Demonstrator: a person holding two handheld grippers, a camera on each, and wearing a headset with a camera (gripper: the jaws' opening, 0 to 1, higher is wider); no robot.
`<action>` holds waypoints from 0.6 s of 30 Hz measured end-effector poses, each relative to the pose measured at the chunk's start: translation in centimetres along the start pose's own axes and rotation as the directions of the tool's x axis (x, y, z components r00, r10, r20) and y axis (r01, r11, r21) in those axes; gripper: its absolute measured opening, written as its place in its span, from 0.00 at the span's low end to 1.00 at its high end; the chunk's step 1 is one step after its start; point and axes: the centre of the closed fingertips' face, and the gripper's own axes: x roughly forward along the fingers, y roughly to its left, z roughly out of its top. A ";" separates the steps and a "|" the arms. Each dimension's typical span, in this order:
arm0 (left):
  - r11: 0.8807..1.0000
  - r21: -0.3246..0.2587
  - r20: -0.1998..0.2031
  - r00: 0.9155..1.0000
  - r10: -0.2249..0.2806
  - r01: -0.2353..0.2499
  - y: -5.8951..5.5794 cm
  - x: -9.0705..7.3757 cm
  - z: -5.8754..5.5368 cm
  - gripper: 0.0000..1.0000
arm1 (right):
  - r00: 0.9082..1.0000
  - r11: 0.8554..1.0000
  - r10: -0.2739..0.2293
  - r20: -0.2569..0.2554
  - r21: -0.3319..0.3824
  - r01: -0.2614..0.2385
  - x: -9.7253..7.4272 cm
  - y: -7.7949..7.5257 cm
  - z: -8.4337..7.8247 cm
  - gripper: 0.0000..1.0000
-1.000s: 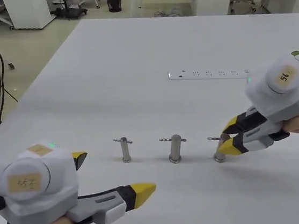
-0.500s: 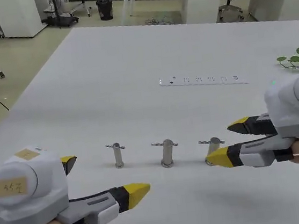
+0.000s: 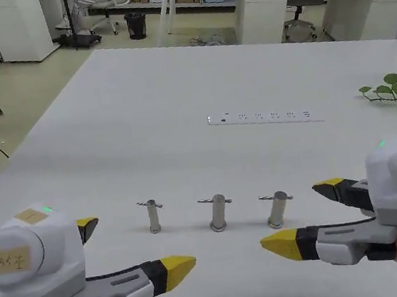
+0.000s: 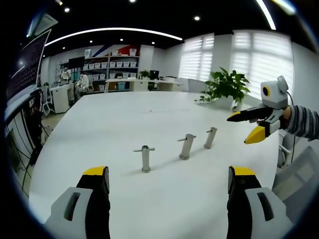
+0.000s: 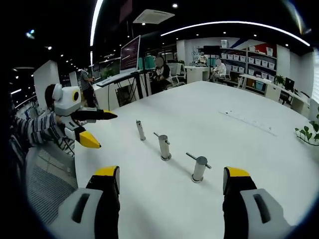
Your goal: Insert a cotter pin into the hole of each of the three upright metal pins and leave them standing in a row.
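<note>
Three metal pins stand upright in a row on the white table: the left pin (image 3: 153, 216), the middle pin (image 3: 218, 212) and the right pin (image 3: 278, 209). Each has a thin cotter pin through its top. The same pins appear in the left gripper view (image 4: 145, 158) (image 4: 187, 146) (image 4: 211, 137) and in the right gripper view (image 5: 141, 129) (image 5: 164, 147) (image 5: 199, 168). My left gripper (image 3: 131, 246) is open, low at the front left, holding nothing. My right gripper (image 3: 306, 215) is open just right of the right pin, clear of it.
A white power strip (image 3: 264, 117) lies across the table behind the pins. A small green plant (image 3: 390, 88) sits at the far right edge. Desks, chairs and people stand in the room beyond the table.
My right gripper has drawn back to the right and toward me, off the right pin, which stays standing with its cotter pin. The head camera has tilted, shifting the whole scene.
</note>
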 end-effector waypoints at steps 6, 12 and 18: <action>1.000 0.013 -0.009 1.000 -0.009 0.009 -0.3 0.3 -0.2 0.99 | 1.000 1.000 -0.006 0.023 0.014 0.005 -0.2 0.6 -0.5 0.93; 0.999 0.024 -0.012 1.000 -0.020 0.021 -0.4 0.3 -0.3 0.99 | 0.999 0.999 -0.011 0.053 0.033 0.010 -0.5 1.1 -0.5 0.97; 0.999 0.027 -0.018 1.000 -0.023 0.023 -0.4 0.3 -0.5 0.99 | 0.998 1.000 -0.021 0.051 0.018 0.021 -0.6 1.4 -0.8 0.96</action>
